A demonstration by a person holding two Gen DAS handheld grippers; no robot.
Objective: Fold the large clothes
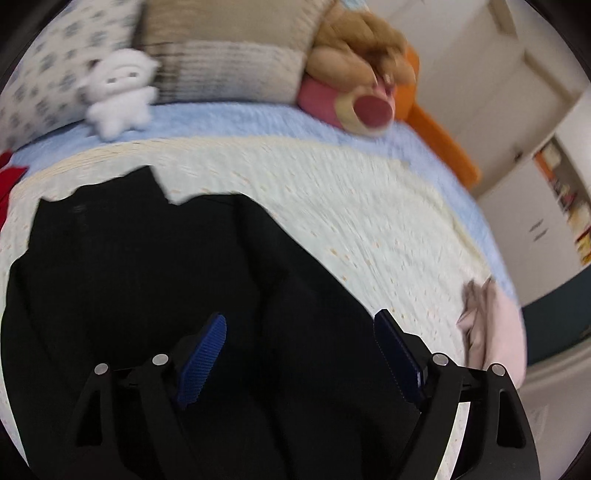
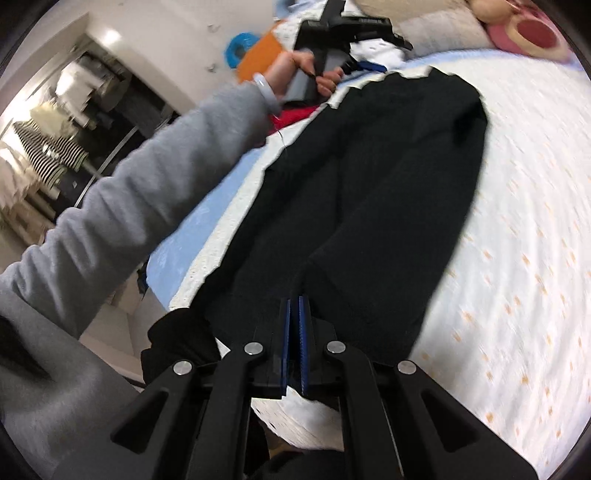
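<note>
A large black garment (image 1: 155, 266) lies spread on a cream bedspread (image 1: 332, 206); it also shows lengthwise in the right wrist view (image 2: 388, 184). My left gripper (image 1: 299, 325) is open, its blue pads (image 1: 203, 354) hovering over the near part of the garment with nothing between them. My right gripper (image 2: 294, 306) is shut on the near edge of the black garment at the bed's edge. The left gripper unit (image 2: 343, 26), held by a hand, shows at the garment's far end in the right wrist view.
A white plush (image 1: 118, 92), a pink and brown plush (image 1: 362, 99) and pillows (image 1: 229, 70) sit at the bed's head. A pink cloth (image 1: 495, 332) lies at the right edge, red fabric (image 1: 7, 177) at the left. My grey-sleeved arm (image 2: 129, 184) crosses beside the bed.
</note>
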